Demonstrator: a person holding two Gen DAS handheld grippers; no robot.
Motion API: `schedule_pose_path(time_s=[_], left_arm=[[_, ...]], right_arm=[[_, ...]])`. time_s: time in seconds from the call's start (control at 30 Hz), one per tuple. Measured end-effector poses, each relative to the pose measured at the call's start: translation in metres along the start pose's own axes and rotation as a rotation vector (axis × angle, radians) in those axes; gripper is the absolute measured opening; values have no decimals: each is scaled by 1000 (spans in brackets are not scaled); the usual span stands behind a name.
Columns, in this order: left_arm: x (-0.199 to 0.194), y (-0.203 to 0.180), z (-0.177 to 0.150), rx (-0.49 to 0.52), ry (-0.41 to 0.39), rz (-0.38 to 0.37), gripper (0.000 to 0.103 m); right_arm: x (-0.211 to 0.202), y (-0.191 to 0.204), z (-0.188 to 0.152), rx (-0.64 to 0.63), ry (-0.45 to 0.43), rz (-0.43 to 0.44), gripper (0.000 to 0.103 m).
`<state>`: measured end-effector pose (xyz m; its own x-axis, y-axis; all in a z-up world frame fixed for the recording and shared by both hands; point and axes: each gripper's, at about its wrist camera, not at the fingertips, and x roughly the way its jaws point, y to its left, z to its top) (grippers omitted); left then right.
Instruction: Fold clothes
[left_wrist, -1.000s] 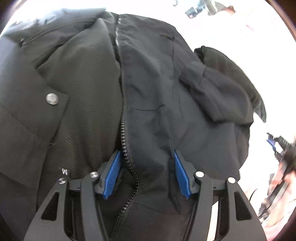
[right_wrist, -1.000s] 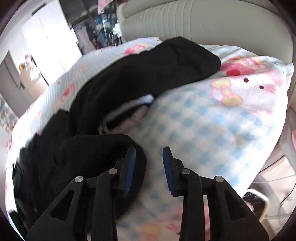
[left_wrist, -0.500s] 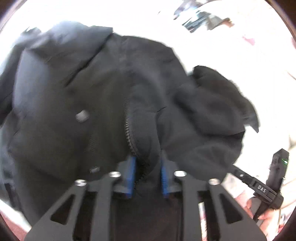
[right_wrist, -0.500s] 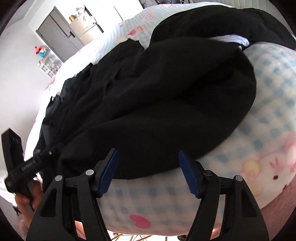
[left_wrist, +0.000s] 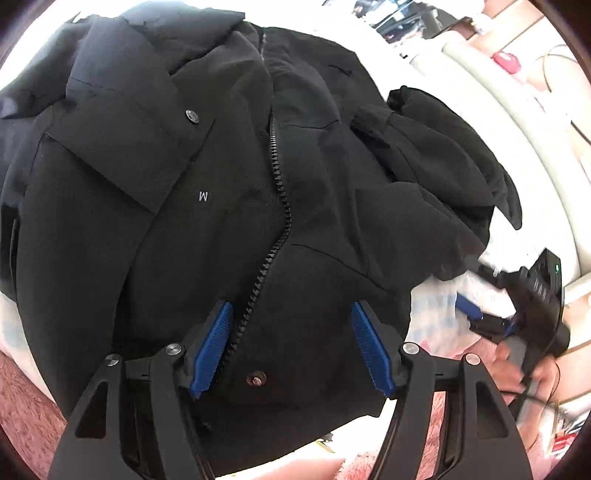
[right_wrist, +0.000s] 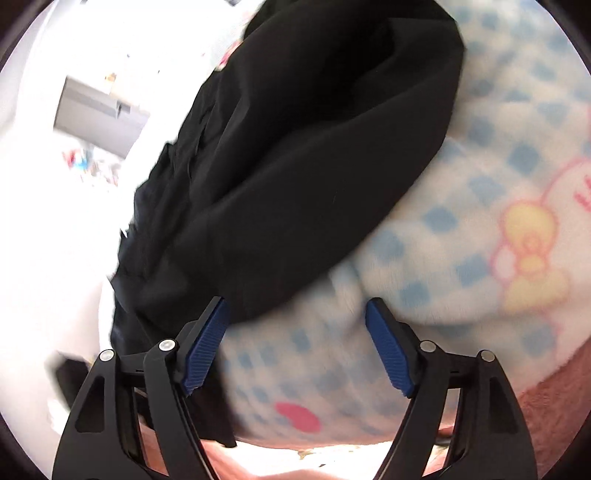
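The jacket lies spread over a checked blanket on a bed, front up, its zip running down the middle and a size tag showing on the lining. On the left, one front panel is turned back with a snap stud on it — a fold made now would likely trap that flap and leave a lump. The left gripper has just been opening; its jaws stand wide astride the zip near the hem, pads clear of the cloth, so nothing is held. Closing here could catch only the zip edge, and the smooth fabric might slide out. Further right, a bunched sleeve sits on the jacket's side — it needs flattening first. The right gripper, jaws also just opened wide and empty, hovers over the blanket just beside the jacket's edge; a careless pinch there could grab blanket along with cloth. Pink carpet lies below, a grey cabinet beyond.
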<state>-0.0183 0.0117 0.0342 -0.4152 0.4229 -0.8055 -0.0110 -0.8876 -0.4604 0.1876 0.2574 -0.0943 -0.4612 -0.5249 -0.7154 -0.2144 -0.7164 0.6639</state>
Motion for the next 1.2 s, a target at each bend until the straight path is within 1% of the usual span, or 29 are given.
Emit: schedule_pose_path(time_s=[0.03,0.07,0.1,0.13,0.17,0.23,0.27,0.3,0.33,0.4,0.43,0.47,0.5,0.53,0.57,0.63,0.67,0.7,0.73,0.77,0.8,0.87,0.93,1.0,1.07,1.1,1.13,1.17,1.2], left_arm=[[-2,-1,-1,9,-2,-10,39],[-3,0,-1,4,-1,-36,29],[-3,0,-2,-5,1,-66,22],[-4,1,-3,-14,4,-96,19],[-11,0,-2,-10,-15,-119,19],[-28,-4,-1,3,-60,-162,18],[-37,-6,0,10,-83,-184,18],[-45,-6,2,10,-102,-207,18],[-54,-4,3,8,-116,-238,18],[-62,5,4,-17,-105,-272,18],[-60,11,4,-25,-90,-263,18],[-54,16,3,-29,-72,-219,18],[-41,23,1,-45,-30,-166,18],[-28,30,-2,-63,18,-113,18],[-20,39,-4,-108,41,-114,19],[-8,59,-11,-210,75,-139,25],[-13,61,-10,-223,69,-157,27],[-25,57,-8,-200,26,-153,32],[-38,52,-5,-171,-26,-143,39],[-52,46,-3,-142,-84,-131,41],[-65,39,1,-107,-134,-135,41],[-86,24,9,-29,-215,-159,41],[-88,6,17,56,-228,-195,42],[-67,-11,23,116,-205,-210,41],[-30,-22,26,78,-137,-185,41],[-9,-28,25,64,-76,-186,41],[7,-30,21,60,-17,-190,41],[17,-29,14,55,13,-181,40],[21,-28,7,50,26,-177,40]], right_arm=[[-4,0,-7,1,-6,-1,79],[-7,0,-14,-6,-13,-8,79],[-10,0,-22,-14,-21,-16,79],[-7,2,-29,-35,-15,-41,77],[-3,5,-35,-59,-6,-71,62],[-7,21,-54,-176,-27,-164,36],[-16,33,-65,-248,-70,-203,22],[-28,47,-77,-324,-121,-239,15],[-41,54,-81,-362,-164,-253,10],[-65,64,-91,-407,-234,-280,9],[-74,68,-99,-421,-260,-302,8],[-76,73,-101,-433,-289,-347,8],[-76,79,-103,-444,-318,-397,8],[-73,84,-104,-443,-325,-439,7],[-68,90,-104,-440,-327,-478,8],[-67,86,-113,-406,-306,-529,8],[-69,82,-116,-373,-277,-499,9],[-72,78,-119,-336,-244,-457,9],[-80,77,-130,-322,-233,-417,13],[-89,77,-143,-314,-228,-378,27],[-98,77,-156,-305,-222,-338,33],[-114,83,-180,-303,-209,-257,36],[-128,100,-201,-325,-195,-171,37],[-119,127,-214,-410,-168,-113,41],[-106,159,-226,-510,-151,-77,42],[-96,172,-236,-552,-139,-81,42],[-83,179,-246,-581,-104,-103,42],[-68,184,-257,-607,-63,-128,42],[-54,190,-268,-633,-22,-153,42]])
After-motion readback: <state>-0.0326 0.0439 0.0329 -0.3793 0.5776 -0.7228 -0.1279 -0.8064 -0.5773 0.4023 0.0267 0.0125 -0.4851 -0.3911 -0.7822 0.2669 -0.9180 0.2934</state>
